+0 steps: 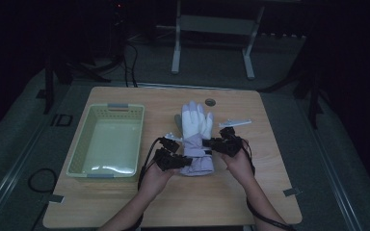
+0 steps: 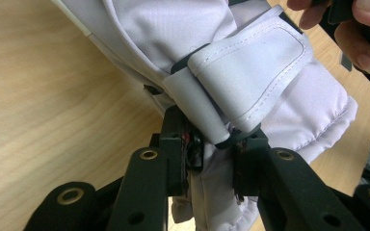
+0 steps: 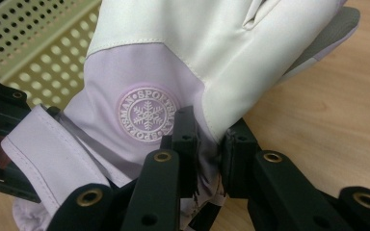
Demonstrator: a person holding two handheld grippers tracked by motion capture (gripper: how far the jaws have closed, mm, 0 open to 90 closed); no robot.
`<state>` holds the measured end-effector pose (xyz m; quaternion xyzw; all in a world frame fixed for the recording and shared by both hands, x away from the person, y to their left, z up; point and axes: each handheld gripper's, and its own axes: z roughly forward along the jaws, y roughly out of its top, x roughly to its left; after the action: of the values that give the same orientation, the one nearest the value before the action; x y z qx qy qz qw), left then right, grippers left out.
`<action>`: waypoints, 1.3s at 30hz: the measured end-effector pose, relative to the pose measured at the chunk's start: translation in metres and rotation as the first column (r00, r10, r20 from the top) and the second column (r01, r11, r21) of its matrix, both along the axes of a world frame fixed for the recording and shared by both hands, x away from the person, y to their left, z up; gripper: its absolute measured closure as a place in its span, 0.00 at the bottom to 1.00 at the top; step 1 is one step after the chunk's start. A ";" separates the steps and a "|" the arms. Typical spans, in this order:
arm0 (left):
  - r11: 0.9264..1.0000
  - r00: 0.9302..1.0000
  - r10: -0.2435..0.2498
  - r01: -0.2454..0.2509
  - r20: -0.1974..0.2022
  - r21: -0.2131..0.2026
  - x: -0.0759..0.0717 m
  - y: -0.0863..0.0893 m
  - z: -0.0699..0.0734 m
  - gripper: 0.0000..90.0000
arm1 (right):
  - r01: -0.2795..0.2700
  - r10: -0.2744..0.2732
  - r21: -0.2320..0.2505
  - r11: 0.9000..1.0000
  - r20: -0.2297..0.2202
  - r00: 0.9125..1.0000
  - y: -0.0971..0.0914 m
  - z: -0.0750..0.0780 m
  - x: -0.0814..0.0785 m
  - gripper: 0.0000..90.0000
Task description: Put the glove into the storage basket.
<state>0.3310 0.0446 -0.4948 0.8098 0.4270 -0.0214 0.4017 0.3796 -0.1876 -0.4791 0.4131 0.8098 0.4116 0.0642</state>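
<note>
Lilac glove pinched by left claw and right claw

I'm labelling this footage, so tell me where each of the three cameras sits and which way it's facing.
High view: above the person's side, facing forward and down on the table, basket and glove; forearms and both hands enter from below.
Left gripper view: rides the left gripper, looking along its jaws at the glove's cuff strap; the other hand's fingers show top right.
Right gripper view: rides the right gripper, facing the snowflake logo; basket behind.
Shared: the glove, pinched on both sides.
</note>
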 end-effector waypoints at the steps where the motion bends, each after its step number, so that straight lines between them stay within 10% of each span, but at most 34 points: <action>1: 1.000 1.000 -0.003 0.003 -0.001 -0.001 0.000 0.002 0.003 0.80 | -0.001 0.001 0.000 1.000 0.006 1.000 0.002 0.003 0.000 0.88; 19: 0.999 0.999 -0.013 0.011 0.049 0.040 0.001 0.049 0.055 0.81 | -0.036 0.035 0.010 0.999 0.091 0.995 0.049 0.052 0.000 0.88; 39: 0.995 0.999 0.030 -0.033 0.033 0.095 -0.004 0.125 0.073 0.81 | -0.108 0.107 0.002 0.994 0.104 0.989 0.128 0.065 0.006 0.88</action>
<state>0.3265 0.1694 -0.4222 0.8215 0.4338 0.0182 0.3696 0.3852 -0.0592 -0.4145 0.3473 0.8248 0.4386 0.0822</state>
